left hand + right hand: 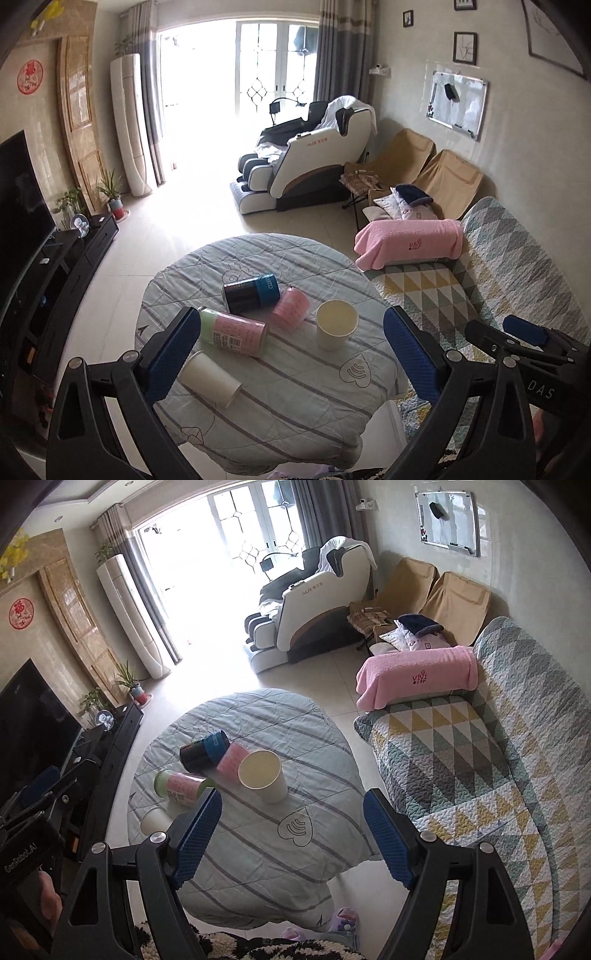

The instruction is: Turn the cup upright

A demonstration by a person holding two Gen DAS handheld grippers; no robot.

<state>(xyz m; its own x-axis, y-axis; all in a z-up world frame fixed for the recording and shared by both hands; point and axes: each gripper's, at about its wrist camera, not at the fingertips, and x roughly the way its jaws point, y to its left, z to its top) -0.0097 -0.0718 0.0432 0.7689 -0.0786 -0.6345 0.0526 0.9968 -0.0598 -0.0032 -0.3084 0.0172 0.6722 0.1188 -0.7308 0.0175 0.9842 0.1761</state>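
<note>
Cup (210, 376) lies tipped at lower left of worktop (295, 406), beside my left tool (291, 354); both tools gape wide, empty. Right tool (291, 834) hovers above. Upright cup (337, 328) center.

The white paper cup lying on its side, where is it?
The white paper cup lies at the table's near left edge, just in front of the pink-and-green can.

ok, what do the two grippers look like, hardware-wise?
Both match: the left gripper and right gripper have black angular linkage arms with silver pivot bolts and flat blue textured pads. In the left view the right unit's body reads "DAS"; in the right view the left unit's reads "GenRobot.AI". No cables or sleeves visible.
</note>
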